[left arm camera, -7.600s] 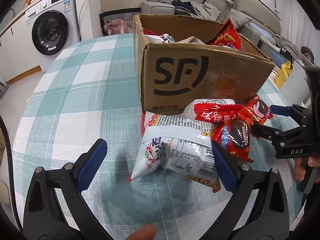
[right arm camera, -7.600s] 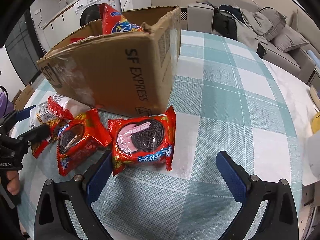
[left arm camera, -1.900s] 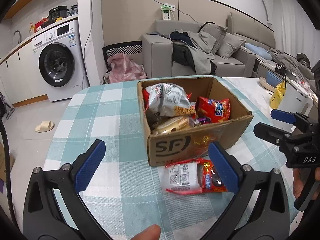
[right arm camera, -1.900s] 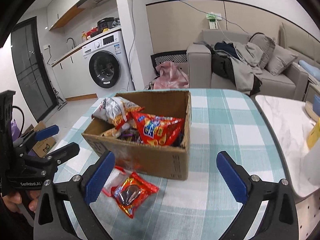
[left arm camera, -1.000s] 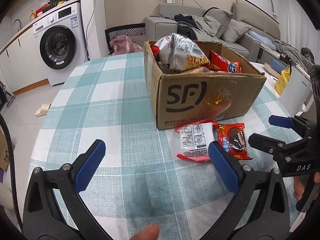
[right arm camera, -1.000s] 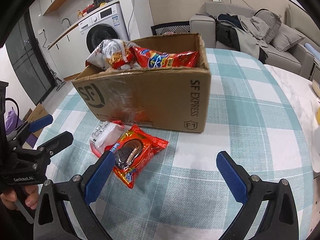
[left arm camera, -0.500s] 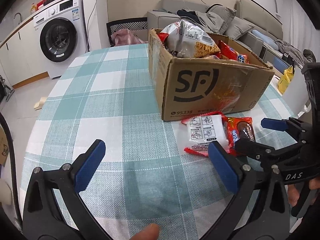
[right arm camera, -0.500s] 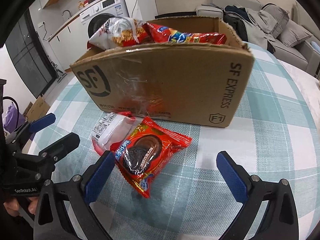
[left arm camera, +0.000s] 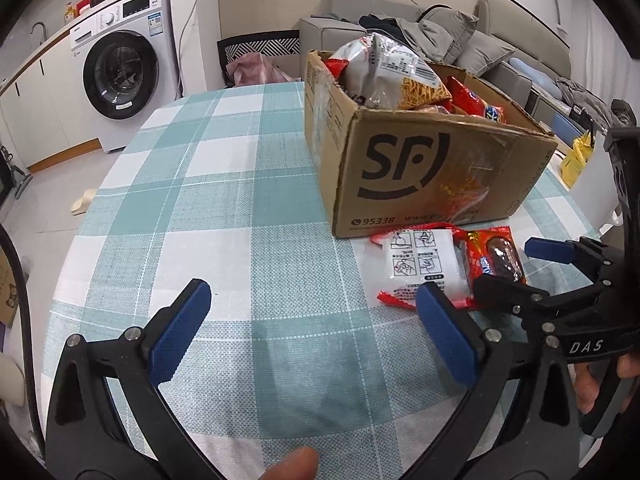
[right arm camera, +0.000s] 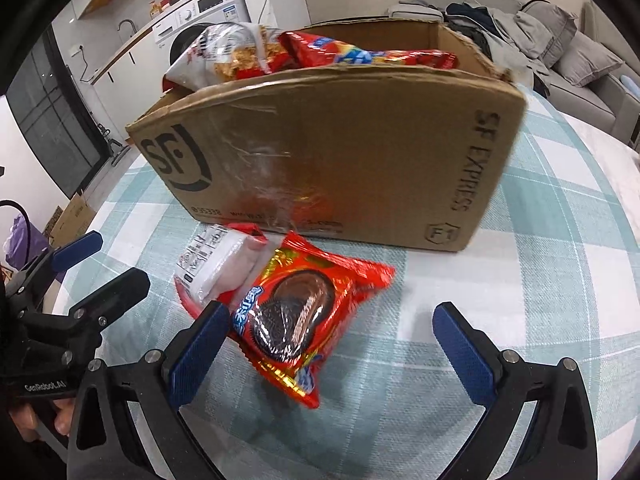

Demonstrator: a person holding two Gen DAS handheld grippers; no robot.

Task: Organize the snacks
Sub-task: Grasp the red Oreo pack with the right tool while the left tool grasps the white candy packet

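The cardboard box (right arm camera: 332, 152) stands on the checked surface (left arm camera: 224, 200) with its top open, already crowded with a chip bag (left arm camera: 396, 76) and a red packet (right arm camera: 368, 56), which suggests it is the collecting place for the snacks. 2 packets lie on the surface just in front of its printed wall: a red cookie pack (right arm camera: 304, 312) and a white-faced pack (left arm camera: 424, 266), touching each other, the cookie pack partly over the white one's edge. They probably sit there because they are the last items waiting to go in. The right gripper (right arm camera: 328, 348) is spread wide and hangs low over the cookie pack, its left finger just beside the pack's edge, a placement that fits lining up a pinch on it. The left gripper (left arm camera: 308, 328) is also spread, holding nothing, over bare cloth to the left of the white pack. Compared with 0.5 s ago, both cameras sit closer to the surface and the packs fill more of each view; the right gripper's fingers now bracket the cookie pack more nearly. Compared with 7.6 s ago, fewer packets lie outside the box and the chip bag sits high in it.
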